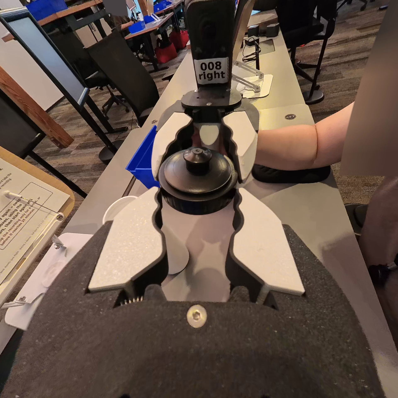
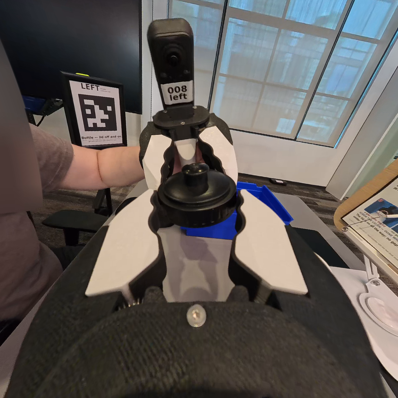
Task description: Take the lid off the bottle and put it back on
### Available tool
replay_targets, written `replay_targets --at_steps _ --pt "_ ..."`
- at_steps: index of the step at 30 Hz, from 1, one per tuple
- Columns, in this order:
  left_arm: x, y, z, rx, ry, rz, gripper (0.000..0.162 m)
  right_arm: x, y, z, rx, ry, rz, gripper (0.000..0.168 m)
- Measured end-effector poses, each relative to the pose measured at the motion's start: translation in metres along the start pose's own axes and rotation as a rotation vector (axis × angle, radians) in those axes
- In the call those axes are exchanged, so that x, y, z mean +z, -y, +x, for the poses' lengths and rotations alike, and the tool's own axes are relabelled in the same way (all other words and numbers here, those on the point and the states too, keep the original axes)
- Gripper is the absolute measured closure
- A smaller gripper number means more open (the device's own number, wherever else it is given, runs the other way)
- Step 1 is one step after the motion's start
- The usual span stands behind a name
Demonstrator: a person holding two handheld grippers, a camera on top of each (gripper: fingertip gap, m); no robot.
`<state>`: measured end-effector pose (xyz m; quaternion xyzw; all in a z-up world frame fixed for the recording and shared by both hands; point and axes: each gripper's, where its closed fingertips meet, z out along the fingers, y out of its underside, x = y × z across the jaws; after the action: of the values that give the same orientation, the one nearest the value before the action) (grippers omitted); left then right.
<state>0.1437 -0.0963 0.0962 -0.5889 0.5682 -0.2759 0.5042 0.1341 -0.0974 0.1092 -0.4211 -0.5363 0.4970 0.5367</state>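
Lid (image 1: 197, 172) of the bottle, black with a pull spout, sits between both tools above the grey table (image 1: 301, 215); the bottle body is hidden beneath it. We note the left gripper (image 1: 197, 206) pinching the ribbed rim from the near side, the right gripper (image 1: 197, 170) opposite, its fingers around the lid, contact unclear. Beyond, a blue bin (image 1: 143, 159) rests on the table.

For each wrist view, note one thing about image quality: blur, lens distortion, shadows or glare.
Left wrist view: wide-angle lens bends the grey table edges outward; the lid is sharp, and soft finger shadows fall on the table. Right wrist view: bright windows backlight the scene, the window frames curve, and the lid is slightly soft.
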Motion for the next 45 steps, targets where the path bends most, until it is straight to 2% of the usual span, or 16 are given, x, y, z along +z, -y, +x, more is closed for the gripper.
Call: replay_targets --at_steps 7,12,16,19,26,29,31,33,34,38,45 --pt "0.003 0.008 0.003 0.0 -0.007 0.059 0.098 0.0 0.006 -0.002 0.005 0.01 0.044 0.094" --pt "0.004 0.006 0.005 0.012 -0.005 0.033 0.098 -0.001 0.004 -0.004 -0.026 0.016 0.008 0.095" --pt "-0.001 0.012 0.007 -0.011 -0.017 0.075 0.098 -0.005 0.014 -0.008 -0.031 0.04 0.059 0.095" --pt "-0.006 0.014 0.007 -0.133 -0.061 0.136 0.093 -0.009 0.017 -0.01 -0.098 0.02 0.061 0.094" --pt "-0.012 0.02 0.006 -0.485 -0.227 0.285 0.1 -0.008 0.015 -0.016 -0.262 -0.012 0.038 0.095" --pt "-0.006 0.016 0.008 -0.607 -0.274 0.277 0.103 -0.006 0.009 -0.014 -0.343 -0.046 0.004 0.094" --pt "0.001 0.011 0.01 -0.671 -0.29 0.245 0.11 -0.004 0.005 -0.013 -0.38 -0.058 -0.017 0.094" --pt "0.002 0.014 0.014 -0.739 -0.345 0.275 0.13 -0.004 0.002 -0.011 -0.407 -0.073 -0.029 0.094" --pt "0.002 0.016 0.015 -0.78 -0.376 0.291 0.135 -0.004 0.001 -0.01 -0.417 -0.077 -0.028 0.095" --pt "0.002 0.017 0.012 -0.895 -0.414 0.35 0.143 -0.002 -0.006 -0.003 -0.453 -0.126 -0.046 0.094" --pt "0.001 0.018 0.016 -0.994 -0.534 0.424 0.144 0.001 -0.005 -0.009 -0.496 -0.133 0.008 0.092"
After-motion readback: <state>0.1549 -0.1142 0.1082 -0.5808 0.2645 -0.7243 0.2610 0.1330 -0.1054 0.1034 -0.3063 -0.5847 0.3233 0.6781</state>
